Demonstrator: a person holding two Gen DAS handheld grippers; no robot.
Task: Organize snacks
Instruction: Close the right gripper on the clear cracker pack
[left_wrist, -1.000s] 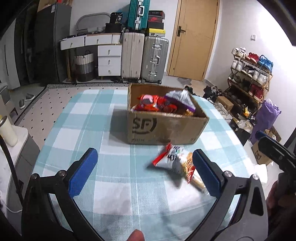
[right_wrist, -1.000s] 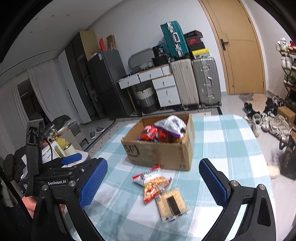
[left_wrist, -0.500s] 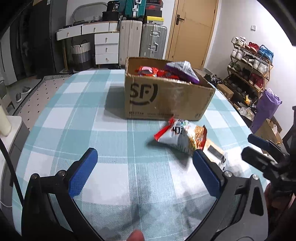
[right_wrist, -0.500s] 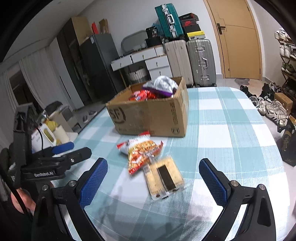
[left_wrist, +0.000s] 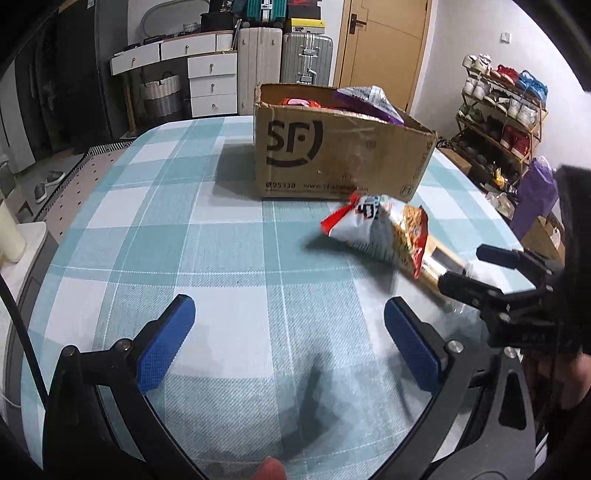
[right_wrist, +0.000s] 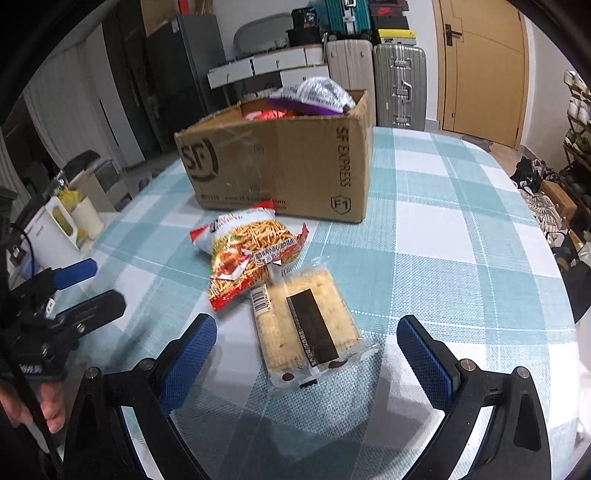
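Box (right_wrist: 280, 162) is set mid-bench (right_wrist: 443, 258), snacks inside. Noodle-stick bag (right_wrist: 245, 254) lies before it, its near end on the cracker pack (right_wrist: 306, 325).

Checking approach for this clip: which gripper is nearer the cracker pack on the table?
Right. The right gripper is open with the cracker pack lying between its fingers. The left gripper is open over bare tablecloth, with the pack off to its right.

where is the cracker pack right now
In the right wrist view the cracker pack lies flat on the checked table, between the open right gripper fingers, its far end tucked under the noodle snack bag before the cardboard box.
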